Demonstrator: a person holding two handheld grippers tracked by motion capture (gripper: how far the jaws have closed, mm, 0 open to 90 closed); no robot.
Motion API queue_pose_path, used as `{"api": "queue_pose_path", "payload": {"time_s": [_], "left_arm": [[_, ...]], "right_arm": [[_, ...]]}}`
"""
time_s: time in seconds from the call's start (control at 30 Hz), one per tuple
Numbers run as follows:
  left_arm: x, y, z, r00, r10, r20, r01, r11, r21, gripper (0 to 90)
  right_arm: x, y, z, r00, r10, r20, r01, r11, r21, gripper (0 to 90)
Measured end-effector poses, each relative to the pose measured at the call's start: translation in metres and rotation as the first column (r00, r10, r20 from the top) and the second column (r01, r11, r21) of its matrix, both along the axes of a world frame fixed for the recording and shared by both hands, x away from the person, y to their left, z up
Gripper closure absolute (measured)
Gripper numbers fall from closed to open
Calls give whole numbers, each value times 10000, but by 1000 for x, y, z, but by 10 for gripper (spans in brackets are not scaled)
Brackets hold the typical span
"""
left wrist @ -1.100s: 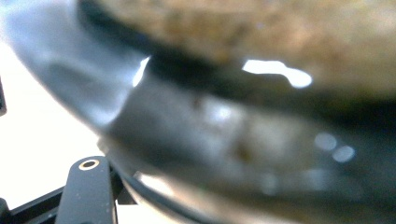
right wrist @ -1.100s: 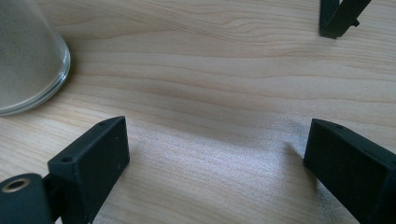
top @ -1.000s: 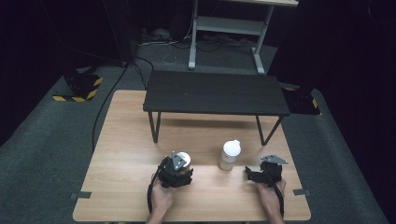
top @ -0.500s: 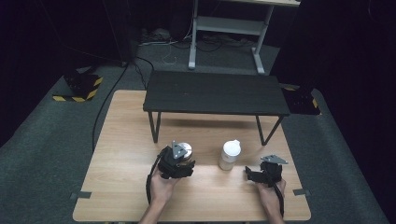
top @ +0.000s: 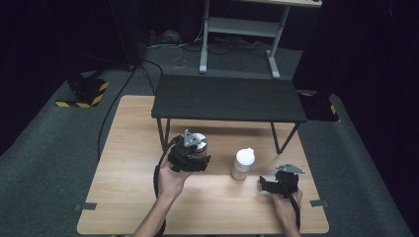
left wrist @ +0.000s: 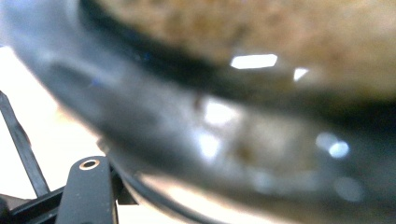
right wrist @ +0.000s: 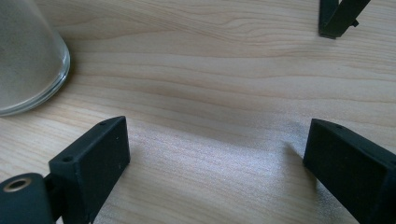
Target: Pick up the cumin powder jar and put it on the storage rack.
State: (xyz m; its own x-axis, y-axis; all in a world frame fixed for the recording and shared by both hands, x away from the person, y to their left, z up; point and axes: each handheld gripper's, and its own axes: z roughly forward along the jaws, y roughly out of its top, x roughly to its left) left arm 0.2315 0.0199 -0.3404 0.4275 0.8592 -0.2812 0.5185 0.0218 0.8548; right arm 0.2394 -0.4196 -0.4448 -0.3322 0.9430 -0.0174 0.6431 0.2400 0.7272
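The left hand-held gripper (top: 191, 157) is closed around a jar (top: 199, 141) with a pale lid, holding it just above or at the worktop (top: 128, 148) in front of the left legs of a low black bench (top: 227, 98); whether the jar's base touches the wood cannot be told from the high view. In the left gripper view the jar's glass wall (left wrist: 219, 140) sits right against the lens, blurred, with brownish contents above a dark band. The right hand-held gripper (top: 271, 185) rests near the worktop's front right corner with its jaws standing wide and nothing between them; in the right gripper view bare wood lies between the two black fingers (right wrist: 100, 154). A second jar (top: 242, 163), white-lidded, stands upright between the two hands, nearer the right one, and its glass base (right wrist: 28, 60) shows at the left edge of the right gripper view. The step in hand looks like carrying the held jar. To do it well, the person should keep the grip firm and level, since glass can slip between hard pads, and steer clear of the bench legs and the standing jar. The held jar's long axis appears to run roughly vertical, lid pointing up and perhaps tipped slightly away from the person.
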Motion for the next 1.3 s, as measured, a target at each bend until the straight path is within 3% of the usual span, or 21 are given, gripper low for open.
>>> {"api": "queue_pose_path", "payload": {"time_s": [0.03, 0.07, 0.17, 0.2, 0.23, 0.4, 0.43, 0.47, 0.5, 0.7, 0.8, 0.83, 0.87, 0.9, 0.93, 0.97, 1.07, 1.1, 1.13, 1.17, 1.3], "left_arm": [[0, -3, 1, 9998, 163, 83, -161, 9996, -244, 318], [20, 19, 34, 9825, -1831, -327, 1851, 9448, 2704, 318], [23, 18, 40, 9836, -1799, -131, 1770, 9485, 2627, 318], [31, 22, 54, 9732, -2234, -543, 2291, 9233, 3082, 318], [29, 20, 50, 9793, -2004, -276, 2003, 9413, 2719, 318], [40, 18, 64, 9777, -2088, -215, 2069, 9414, 2662, 318], [33, 6, 51, 9953, -957, 147, 939, 9911, 948, 318], [46, 19, 73, 9772, -2114, -181, 2088, 9427, 2603, 318], [48, 19, 75, 9771, -2123, -161, 2091, 9426, 2603, 318], [60, 16, 87, 9822, -1874, 144, 1804, 9616, 2069, 318], [70, 13, 100, 9810, -1938, 100, 1861, 9542, 2344, 318], [63, -1, 85, 9960, -750, 489, 726, 9961, 498, 318], [63, -1, 85, 9960, -750, 489, 726, 9961, 498, 318], [77, 9, 111, 9804, -1965, 118, 1863, 9453, 2678, 318], [79, 7, 113, 9807, -1949, 127, 1841, 9441, 2733, 318], [74, -11, 98, 9961, -652, 588, 586, 9924, 1081, 318], [79, -15, 102, 9968, -536, 601, 460, 9916, 1207, 318], [73, -39, 79, 9888, 1182, 917, -1049, 9849, -1379, 318], [76, -40, 78, 9880, 1237, 924, -1097, 9835, -1441, 318], [83, -27, 96, 9971, 376, 667, -397, 9988, 298, 318], [93, -26, 99, 9977, 363, 580, -406, 9964, 745, 318]], "right_arm": [[0, 0, 0, 10000, -1, 2, 1, 10000, -2, 64], [0, 0, 0, 10000, 1, 3, -1, 10000, -3, 64], [0, 0, 0, 10000, 3, -2, -3, 10000, 4, 64], [0, 0, 0, 10000, 2, -4, -2, 10000, 5, 64], [0, 0, 0, 10000, -1, -3, 1, 10000, 6, 64], [0, 0, 0, 10000, -1, -2, 1, 10000, 6, 65], [0, 0, 0, 10000, 0, 1, 0, 10000, 10, 66], [0, 0, 0, 10000, -5, -6, 5, 10000, 18, 66], [0, 0, 0, 10000, -6, -5, 6, 10000, 23, 67], [0, 0, 0, 10000, 0, -3, 0, 10000, 18, 67], [0, 0, 0, 10000, -17, 5, 17, 10000, 8, 68], [0, 0, 0, 10000, -26, 14, 26, 10000, -2, 69], [0, 0, 0, 10000, -26, 14, 26, 10000, -2, 69], [-1, 1, 0, 10000, -38, 15, 38, 10000, -2, 69], [-1, 0, 0, 10000, -37, 12, 37, 10000, 6, 69], [0, 0, 0, 10000, -33, 7, 33, 10000, 10, 69], [0, 0, 0, 10000, -29, 10, 29, 10000, 16, 70], [-1, 0, 0, 10000, -35, 13, 35, 10000, 21, 70], [-1, 0, 0, 10000, -36, 16, 36, 10000, 22, 70], [-1, 0, 0, 10000, -35, 16, 35, 10000, 21, 70], [-1, 0, 0, 10000, -38, 12, 38, 10000, 25, 70]]}}
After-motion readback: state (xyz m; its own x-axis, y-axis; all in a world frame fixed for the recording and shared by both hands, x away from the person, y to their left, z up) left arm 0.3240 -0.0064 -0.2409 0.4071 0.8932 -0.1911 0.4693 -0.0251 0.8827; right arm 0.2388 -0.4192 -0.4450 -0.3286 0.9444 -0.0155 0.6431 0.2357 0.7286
